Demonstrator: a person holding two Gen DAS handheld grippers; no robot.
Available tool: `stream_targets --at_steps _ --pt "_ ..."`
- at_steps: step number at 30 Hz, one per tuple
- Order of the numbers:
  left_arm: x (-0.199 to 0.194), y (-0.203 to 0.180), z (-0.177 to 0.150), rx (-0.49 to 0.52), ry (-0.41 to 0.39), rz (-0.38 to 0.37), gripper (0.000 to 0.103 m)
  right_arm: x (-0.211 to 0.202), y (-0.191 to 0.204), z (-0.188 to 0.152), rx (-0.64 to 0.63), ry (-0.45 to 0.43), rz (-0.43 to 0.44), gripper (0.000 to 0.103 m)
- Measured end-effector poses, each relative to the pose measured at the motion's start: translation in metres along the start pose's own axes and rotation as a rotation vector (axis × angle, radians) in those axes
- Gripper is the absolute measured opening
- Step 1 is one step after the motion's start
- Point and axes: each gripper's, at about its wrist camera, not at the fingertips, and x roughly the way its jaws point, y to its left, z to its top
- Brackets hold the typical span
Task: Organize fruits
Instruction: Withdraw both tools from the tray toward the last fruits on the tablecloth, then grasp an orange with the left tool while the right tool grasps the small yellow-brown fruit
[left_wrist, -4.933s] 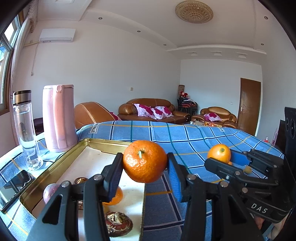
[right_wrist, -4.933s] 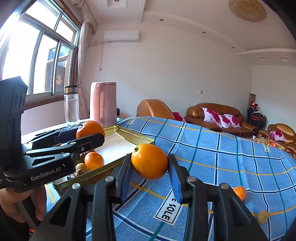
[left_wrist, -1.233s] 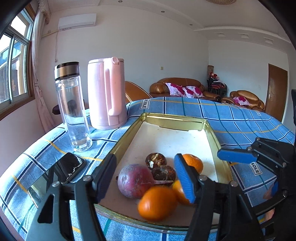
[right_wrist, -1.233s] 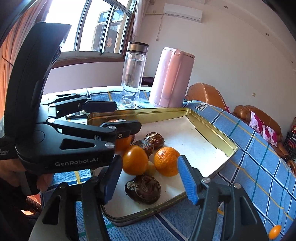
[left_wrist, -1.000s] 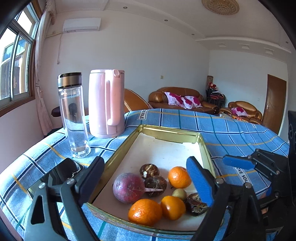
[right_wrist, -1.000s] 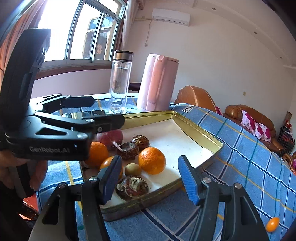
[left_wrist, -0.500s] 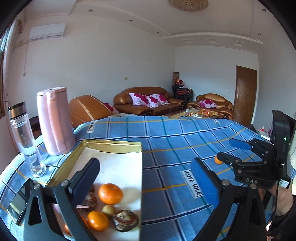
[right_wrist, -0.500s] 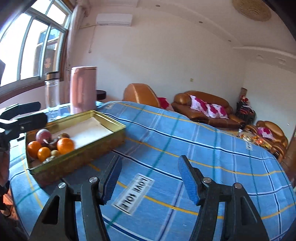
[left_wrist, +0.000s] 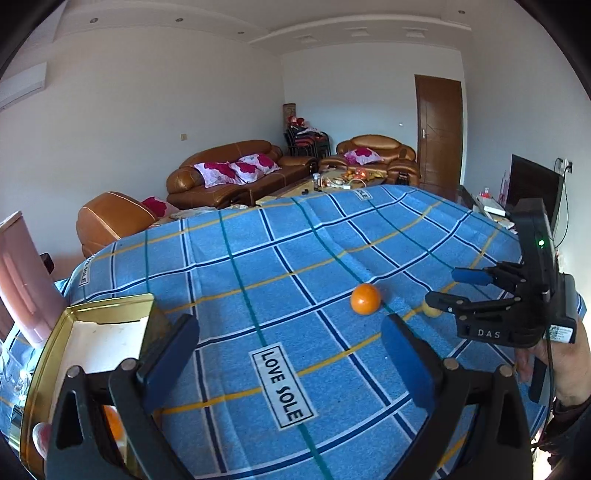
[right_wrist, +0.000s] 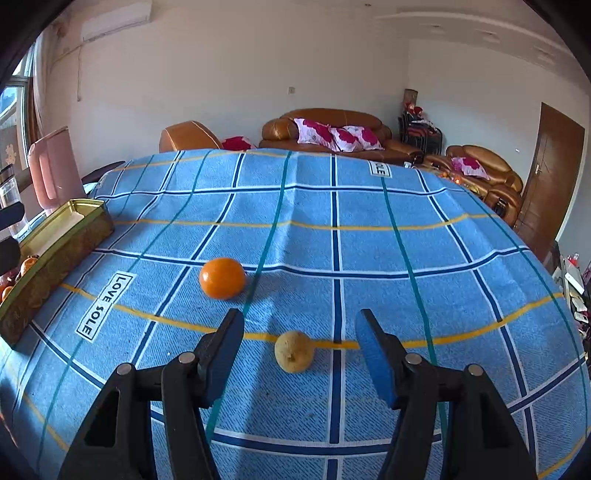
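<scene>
Closing slightly, the right gripper (right_wrist: 299, 354) frames a small yellow fruit (right_wrist: 294, 351) on the blue cloth (right_wrist: 369, 240) without touching it. The left gripper (left_wrist: 291, 343) gapes wide and empty. An orange (left_wrist: 365, 298) lies beyond; the gold tray (left_wrist: 55, 350) sits far left.

A white label (left_wrist: 283, 387) woven into the blue checked cloth (left_wrist: 258, 258) on the bench reads "LOVE SOLE"; the same label (right_wrist: 104, 305) shows near the cloth's left edge in the right wrist view. The right gripper (left_wrist: 439, 288) body bears "DAS".
</scene>
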Motion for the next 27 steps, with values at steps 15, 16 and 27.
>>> stream_targets --at_steps 15,16,27 --pt "0.087 -0.041 0.012 0.05 0.156 -0.022 0.099 0.03 -0.003 -0.003 0.02 0.162 0.084 0.029" --pt "0.091 -0.043 0.011 0.048 0.165 -0.032 0.098 0.029 -0.004 -0.003 0.028 0.156 0.079 0.029" --pt "0.137 -0.064 0.02 0.086 0.257 -0.102 0.082 0.024 -0.022 -0.002 0.118 0.126 0.005 0.029"
